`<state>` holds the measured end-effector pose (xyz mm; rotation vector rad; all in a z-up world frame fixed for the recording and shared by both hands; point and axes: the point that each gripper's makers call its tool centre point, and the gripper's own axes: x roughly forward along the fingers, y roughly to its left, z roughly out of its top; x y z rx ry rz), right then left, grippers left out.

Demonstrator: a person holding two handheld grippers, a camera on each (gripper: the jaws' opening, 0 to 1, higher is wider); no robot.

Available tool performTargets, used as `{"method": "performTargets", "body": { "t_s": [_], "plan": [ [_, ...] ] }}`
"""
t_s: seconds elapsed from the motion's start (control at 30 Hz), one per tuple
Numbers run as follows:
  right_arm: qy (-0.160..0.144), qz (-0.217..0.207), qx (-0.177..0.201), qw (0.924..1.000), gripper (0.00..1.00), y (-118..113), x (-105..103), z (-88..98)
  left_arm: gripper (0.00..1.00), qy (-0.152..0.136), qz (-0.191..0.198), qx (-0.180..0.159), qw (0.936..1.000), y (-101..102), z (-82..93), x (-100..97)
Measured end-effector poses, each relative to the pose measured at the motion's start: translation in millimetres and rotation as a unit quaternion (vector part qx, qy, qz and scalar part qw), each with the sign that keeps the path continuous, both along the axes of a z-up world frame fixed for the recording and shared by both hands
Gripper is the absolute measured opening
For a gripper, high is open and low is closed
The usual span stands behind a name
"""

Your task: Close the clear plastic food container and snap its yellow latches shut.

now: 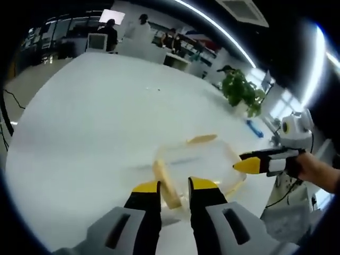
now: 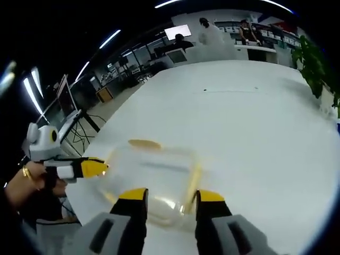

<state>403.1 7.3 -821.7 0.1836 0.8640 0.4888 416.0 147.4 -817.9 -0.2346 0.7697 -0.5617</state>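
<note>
In the left gripper view, the left gripper (image 1: pixel 175 186) rises nearest the lens, its yellow-tipped jaws apart with a yellow latch (image 1: pixel 166 185) of the clear plastic food container (image 1: pixel 199 162) lying between them. The container rests on the white table (image 1: pixel 95 127), a second latch (image 1: pixel 202 139) on its far edge. To its right the right gripper (image 1: pixel 245 165) points at the container's rim; whether its jaws are parted cannot be told there. A potted plant (image 1: pixel 241 91) stands further back. In the right gripper view, the left gripper (image 2: pixel 95 167) enters from the left, held by a hand (image 2: pixel 24 186), and the right gripper's (image 2: pixel 171 195) jaws stand apart at the container's (image 2: pixel 154 170) near edge.
</note>
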Motion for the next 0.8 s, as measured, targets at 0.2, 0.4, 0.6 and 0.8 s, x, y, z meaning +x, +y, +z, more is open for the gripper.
{"method": "performTargets", "body": {
  "t_s": [0.2, 0.4, 0.6, 0.8],
  "plan": [
    [-0.024, 0.029, -0.018, 0.9991, 0.35, 1, 2, 2.0, 0.18, 0.0, -0.009, 0.008, 0.9999, 1, 0.9, 0.3],
    [-0.054, 0.036, -0.016, 0.9978, 0.34, -2, 12, 17.1, 0.18, -0.003, -0.015, 0.016, 0.9997, 0, 1.7, 0.3],
    [-0.064, 0.064, -0.011, 0.9958, 0.34, 2, 13, 24.1, 0.28, -0.01, -0.005, 0.038, 0.9992, 4, 2.6, 5.3],
    [-0.074, 0.09, -0.016, 0.993, 0.33, 5, 10, 27.1, 0.3, -0.031, -0.02, 0.041, 0.9985, 0, 13.4, 7.6]
  ]
}}
